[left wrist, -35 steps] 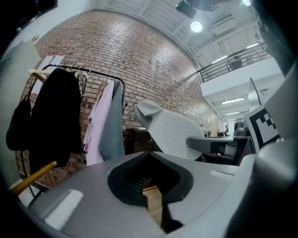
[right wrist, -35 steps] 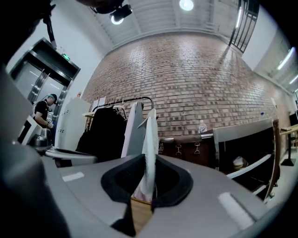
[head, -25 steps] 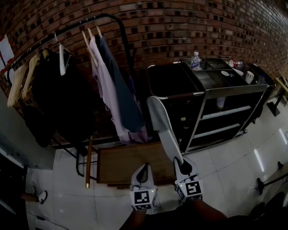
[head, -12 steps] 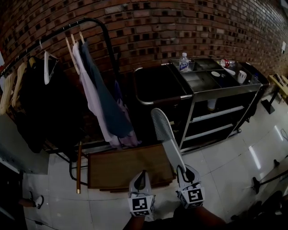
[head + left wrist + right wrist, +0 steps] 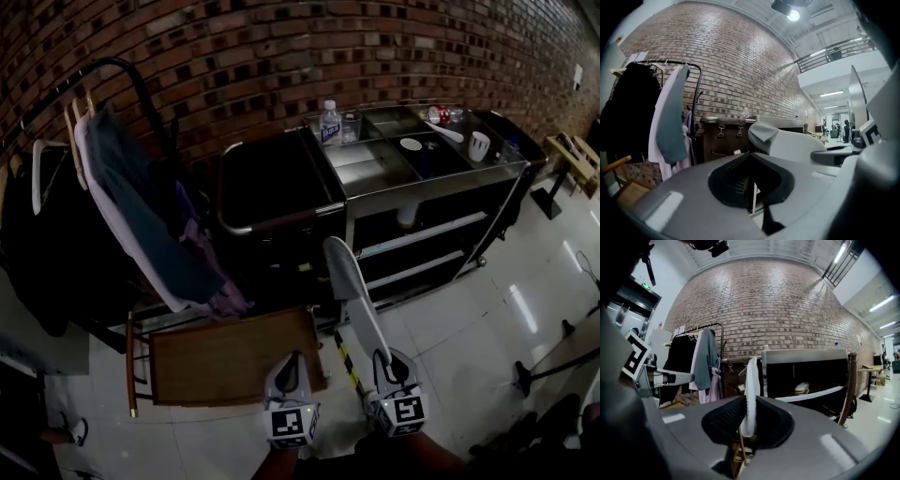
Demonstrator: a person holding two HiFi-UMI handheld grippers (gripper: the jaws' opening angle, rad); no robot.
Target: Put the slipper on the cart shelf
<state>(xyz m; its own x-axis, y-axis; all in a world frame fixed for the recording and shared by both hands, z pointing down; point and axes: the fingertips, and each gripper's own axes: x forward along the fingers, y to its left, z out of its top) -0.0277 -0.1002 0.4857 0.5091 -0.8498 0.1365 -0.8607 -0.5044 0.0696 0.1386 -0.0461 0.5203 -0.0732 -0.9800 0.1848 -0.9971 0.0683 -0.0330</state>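
A pale grey slipper (image 5: 349, 289) sticks up and away from my right gripper (image 5: 384, 358), which is shut on its heel end. In the right gripper view the slipper (image 5: 751, 390) stands edge-on between the jaws. My left gripper (image 5: 289, 367) hovers beside it on the left, jaws together with nothing in them; from the left gripper view the slipper (image 5: 787, 143) shows off to the right. The metal cart (image 5: 427, 173) stands ahead and to the right, its open shelves (image 5: 427, 234) facing me. A pale object (image 5: 802, 388) lies on one shelf.
A clothes rack (image 5: 117, 202) with hanging garments fills the left. A low wooden table (image 5: 230, 358) sits just ahead of the left gripper. A dark bin (image 5: 272, 178) adjoins the cart's left end. A bottle (image 5: 329, 122) and a cup (image 5: 479, 145) stand on top.
Both grippers and the view have shifted right toward the cart, which now lies nearer the middle. The clothes rack has slid to the left. The slipper stays in the right gripper.
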